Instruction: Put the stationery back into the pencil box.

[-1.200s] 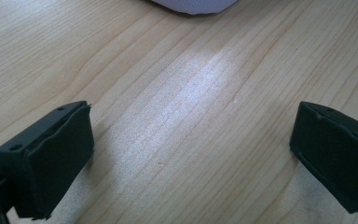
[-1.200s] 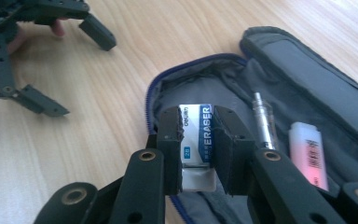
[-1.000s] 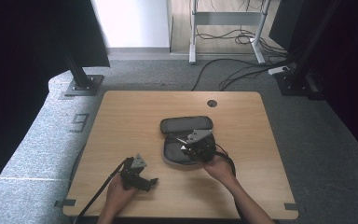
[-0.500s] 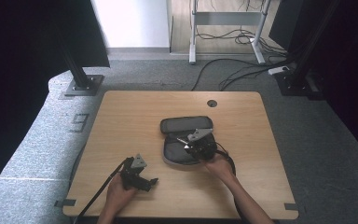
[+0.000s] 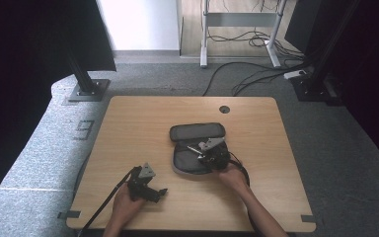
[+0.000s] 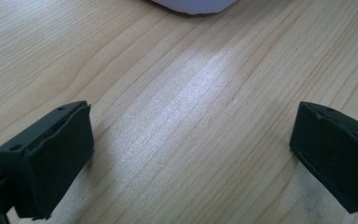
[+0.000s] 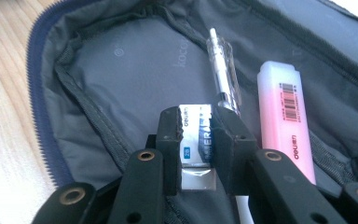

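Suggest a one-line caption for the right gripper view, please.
Right gripper lowers an eraser into the open pencil case.

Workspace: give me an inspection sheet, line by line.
Surface: wooden table, bare wood with a round cable hole near its far edge.
Job's things: open grey pencil case at mid-table; in the right gripper view an eraser in a printed sleeve is held over its lining, beside a clear pen and a pink highlighter lying inside.
Clutter: nothing seen.
Grippers: right gripper shut on the eraser, inside the case; left gripper open, fingers resting low over bare wood.
Cables: one trails from each gripper; more lie on the floor beyond the table.
Surroundings: grey carpet, black stand bases, a metal desk frame.
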`<state>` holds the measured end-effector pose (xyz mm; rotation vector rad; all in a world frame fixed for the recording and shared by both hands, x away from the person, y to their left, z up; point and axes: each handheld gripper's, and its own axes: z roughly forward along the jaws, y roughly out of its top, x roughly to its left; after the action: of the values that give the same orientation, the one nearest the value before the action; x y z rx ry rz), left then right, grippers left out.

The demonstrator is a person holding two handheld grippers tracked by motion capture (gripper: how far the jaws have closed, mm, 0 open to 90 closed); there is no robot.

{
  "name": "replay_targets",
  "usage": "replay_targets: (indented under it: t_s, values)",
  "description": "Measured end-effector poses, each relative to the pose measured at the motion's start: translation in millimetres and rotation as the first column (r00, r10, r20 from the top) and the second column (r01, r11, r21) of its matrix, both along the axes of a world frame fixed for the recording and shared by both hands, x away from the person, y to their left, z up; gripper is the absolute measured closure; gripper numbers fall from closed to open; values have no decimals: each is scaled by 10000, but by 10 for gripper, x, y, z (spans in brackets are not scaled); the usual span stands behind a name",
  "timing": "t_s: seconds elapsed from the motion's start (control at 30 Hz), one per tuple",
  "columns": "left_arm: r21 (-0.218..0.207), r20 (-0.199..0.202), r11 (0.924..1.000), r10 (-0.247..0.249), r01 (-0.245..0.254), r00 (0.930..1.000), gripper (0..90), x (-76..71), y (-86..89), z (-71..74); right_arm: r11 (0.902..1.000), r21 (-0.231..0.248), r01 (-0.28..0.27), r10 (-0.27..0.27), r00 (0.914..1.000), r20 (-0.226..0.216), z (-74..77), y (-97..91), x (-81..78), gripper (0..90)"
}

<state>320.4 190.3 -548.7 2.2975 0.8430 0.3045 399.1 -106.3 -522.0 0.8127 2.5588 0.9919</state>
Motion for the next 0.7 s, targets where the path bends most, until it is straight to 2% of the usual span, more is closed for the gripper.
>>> replay_targets:
  t_s: [0.17,0.43,0.63,0.7]
  values:
    - [-1,-1,10000,-1,1,10000,0,0,0,0,9999,83,97,-97,10000,-23,-19,-19,7,658]
    - [-3,0,10000,0,0,10000,0,0,0,0,9998,135,139,-141,9998,148,63,-28,-12,577]
    - [0,0,10000,-2,2,10000,0,0,0,0,10000,-53,-24,25,10000,93,93,2,-37,453]
    - [0,1,10000,-2,2,10000,0,0,0,0,9996,-183,-195,194,9998,-54,98,19,-44,403]
